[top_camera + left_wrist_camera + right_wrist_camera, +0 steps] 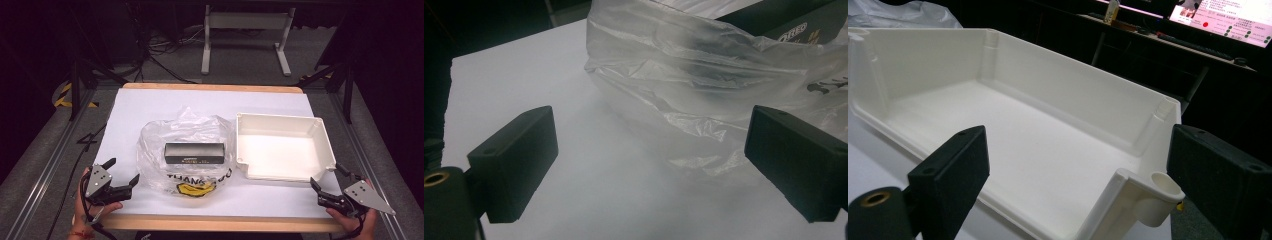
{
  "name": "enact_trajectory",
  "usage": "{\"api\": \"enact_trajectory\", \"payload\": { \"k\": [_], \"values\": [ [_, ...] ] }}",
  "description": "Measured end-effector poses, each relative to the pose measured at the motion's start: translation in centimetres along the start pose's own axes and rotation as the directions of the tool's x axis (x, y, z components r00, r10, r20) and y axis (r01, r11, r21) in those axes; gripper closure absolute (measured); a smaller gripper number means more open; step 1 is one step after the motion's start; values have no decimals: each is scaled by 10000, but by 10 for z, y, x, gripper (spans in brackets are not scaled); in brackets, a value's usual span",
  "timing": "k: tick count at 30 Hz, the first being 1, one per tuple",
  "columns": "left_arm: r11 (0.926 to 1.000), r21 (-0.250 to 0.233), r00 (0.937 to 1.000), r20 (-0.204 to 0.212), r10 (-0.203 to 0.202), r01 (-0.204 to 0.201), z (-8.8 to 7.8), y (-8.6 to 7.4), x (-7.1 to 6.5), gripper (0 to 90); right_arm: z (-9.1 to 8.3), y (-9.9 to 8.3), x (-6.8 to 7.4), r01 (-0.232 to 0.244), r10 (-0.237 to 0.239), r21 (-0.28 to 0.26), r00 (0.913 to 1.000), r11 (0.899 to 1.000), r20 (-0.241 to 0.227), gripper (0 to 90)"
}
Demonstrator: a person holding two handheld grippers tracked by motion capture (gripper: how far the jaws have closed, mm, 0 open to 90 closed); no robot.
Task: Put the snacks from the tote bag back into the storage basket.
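A clear plastic bag (185, 152) printed with yellow and black lies mid-table, and a dark box (194, 153) rests inside it. To its right stands an empty white bin (280, 147). My left gripper (121, 172) sits at the front left, open, its jaws pointing toward the bag (704, 95) with nothing between them. The box's corner (794, 25) shows through the plastic at the top right of the left gripper view. My right gripper (326, 176) is at the front right, open, just short of the bin's near corner (1148, 195).
White paper (150, 107) covers the wooden table. A white table frame (245, 37) and cables lie on the floor beyond. Dark rails run along both sides. A lit screen (1223, 17) glows far off in the right gripper view.
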State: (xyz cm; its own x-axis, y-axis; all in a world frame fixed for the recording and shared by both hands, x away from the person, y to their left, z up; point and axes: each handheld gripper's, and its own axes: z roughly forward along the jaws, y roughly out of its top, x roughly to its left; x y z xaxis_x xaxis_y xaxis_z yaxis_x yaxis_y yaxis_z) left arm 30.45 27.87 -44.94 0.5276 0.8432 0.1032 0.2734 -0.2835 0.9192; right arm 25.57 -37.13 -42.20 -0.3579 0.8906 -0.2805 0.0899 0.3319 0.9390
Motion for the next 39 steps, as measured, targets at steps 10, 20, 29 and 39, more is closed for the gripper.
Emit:
{"api": "enact_trajectory", "payload": {
  "k": [10, 20, 29, 39],
  "values": [
    [10000, 44, 9997, 228, 55, -56, 1, -1, 1, 78, 1, 5, 6, 174, -157, 215, 9972, 9996, -737, 139],
    [9999, -139, 9993, 357, 89, -84, -4, -2, 2, 76, 10, 16, 17, 604, -539, 415, 9881, 9973, -1441, 177],
    [9998, -106, 9988, 460, 171, -166, -3, -1, 0, 74, 16, 29, 26, 815, -702, 523, 9792, 9953, -1906, 262],
    [9998, -6, 9987, 469, 185, -185, -2, -2, -1, 74, 27, 45, 31, 900, -703, 651, 9634, 9938, -2588, 250]
  ]
}}
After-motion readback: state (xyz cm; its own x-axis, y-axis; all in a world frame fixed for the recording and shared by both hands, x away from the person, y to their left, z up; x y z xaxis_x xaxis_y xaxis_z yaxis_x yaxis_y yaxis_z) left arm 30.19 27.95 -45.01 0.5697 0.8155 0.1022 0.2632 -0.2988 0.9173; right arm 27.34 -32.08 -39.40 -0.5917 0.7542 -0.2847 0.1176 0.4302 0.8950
